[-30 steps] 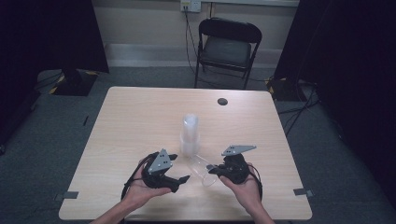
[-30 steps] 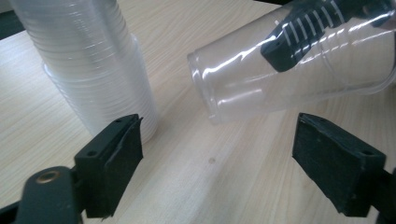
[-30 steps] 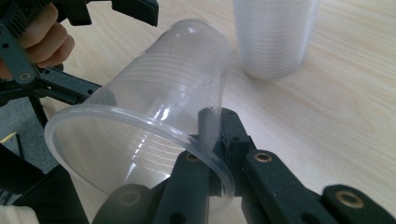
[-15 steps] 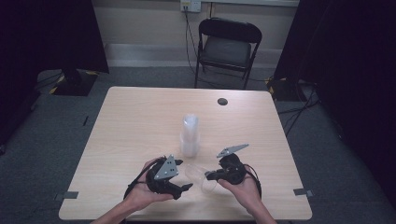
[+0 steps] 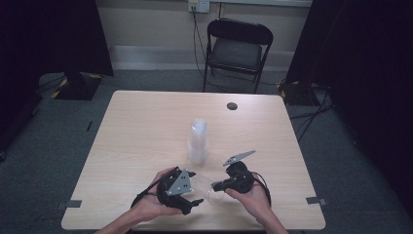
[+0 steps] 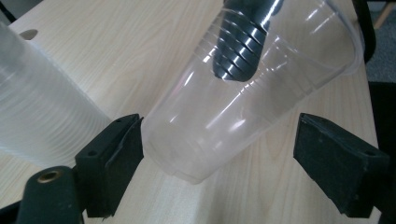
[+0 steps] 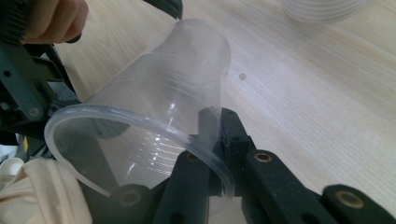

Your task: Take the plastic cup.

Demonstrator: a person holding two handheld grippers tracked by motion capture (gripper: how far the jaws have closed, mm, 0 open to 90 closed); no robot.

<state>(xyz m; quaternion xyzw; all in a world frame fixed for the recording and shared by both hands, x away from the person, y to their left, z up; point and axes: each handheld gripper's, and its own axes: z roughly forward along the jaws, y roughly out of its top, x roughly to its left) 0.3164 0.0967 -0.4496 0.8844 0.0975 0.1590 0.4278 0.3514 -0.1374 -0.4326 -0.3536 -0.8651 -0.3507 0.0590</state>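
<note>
Tongs in your right hand [image 5: 217, 185] are clamped on the wall of a single clear plastic cup [image 7: 154, 116], one jaw inside the rim and one outside, as the right gripper view shows. The cup is tilted, lifted off the pale wooden bench [image 5: 146, 126], with its closed bottom pointing toward your left hand. The left tongs [image 6: 215, 154] stand wide open around that bottom: one jaw sits touching or just beside the cup's lower wall, the other well apart from it.

Risk lies mostly in the handover. The wall is thin and flexible, so closing the left jaws hard could buckle it or squirt the cup out sideways. Letting go on the right before the left has a real hold would drop it onto the bench, near the front edge. The tall stack of clear plastic cups [image 5: 197, 141] stands just beyond your hands, and a swing of either gripper could topple it.

From above, the single cup is nearly invisible between your hands. In the left gripper view its rim is cut off at the top edge, and I cannot tell whether the near left jaw truly touches it.
</note>
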